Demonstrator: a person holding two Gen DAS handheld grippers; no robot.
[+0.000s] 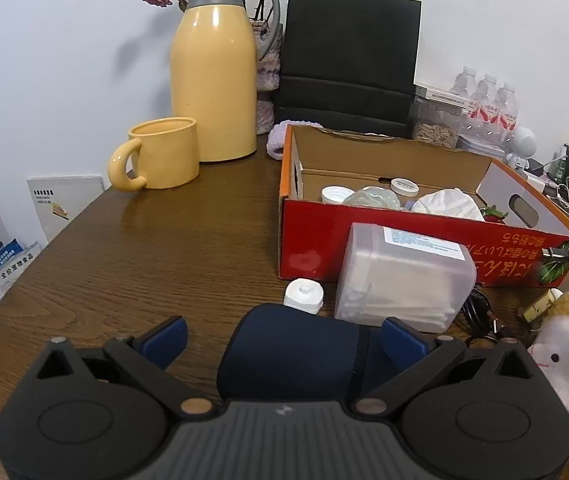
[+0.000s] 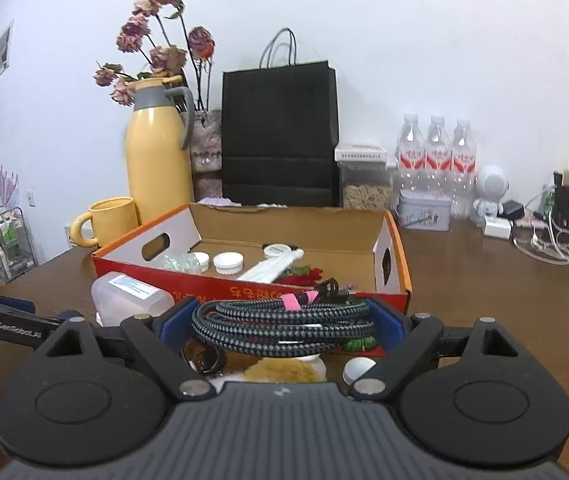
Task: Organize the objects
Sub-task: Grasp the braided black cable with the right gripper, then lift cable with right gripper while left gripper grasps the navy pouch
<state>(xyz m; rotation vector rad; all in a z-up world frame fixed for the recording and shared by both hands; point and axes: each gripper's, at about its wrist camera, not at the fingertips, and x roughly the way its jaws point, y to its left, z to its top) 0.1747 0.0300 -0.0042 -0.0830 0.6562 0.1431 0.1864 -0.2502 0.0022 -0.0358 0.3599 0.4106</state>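
My right gripper point(image 2: 280, 316) is shut on a coiled black braided cable point(image 2: 284, 320) with a pink tie, held just in front of the red cardboard box point(image 2: 244, 290) and above a plush toy point(image 2: 284, 370). The cable point(image 1: 564, 252) also shows at the right edge of the left wrist view. My left gripper point(image 1: 284, 336) stands open low over the table, with a dark navy cylinder point(image 1: 292, 356) lying between its fingers; the left pad is clear of it. The box point(image 1: 316, 240) holds white caps, a clear wrapper, a tissue and a red flower.
A translucent swab container point(image 1: 400, 280) and a small white bottle point(image 1: 303, 296) lie before the box. A yellow mug point(image 1: 160, 156), yellow thermos point(image 1: 212, 76) and black paper bag point(image 1: 348, 56) stand behind. Water bottles point(image 2: 436, 156) and chargers point(image 2: 544, 236) crowd the back right.
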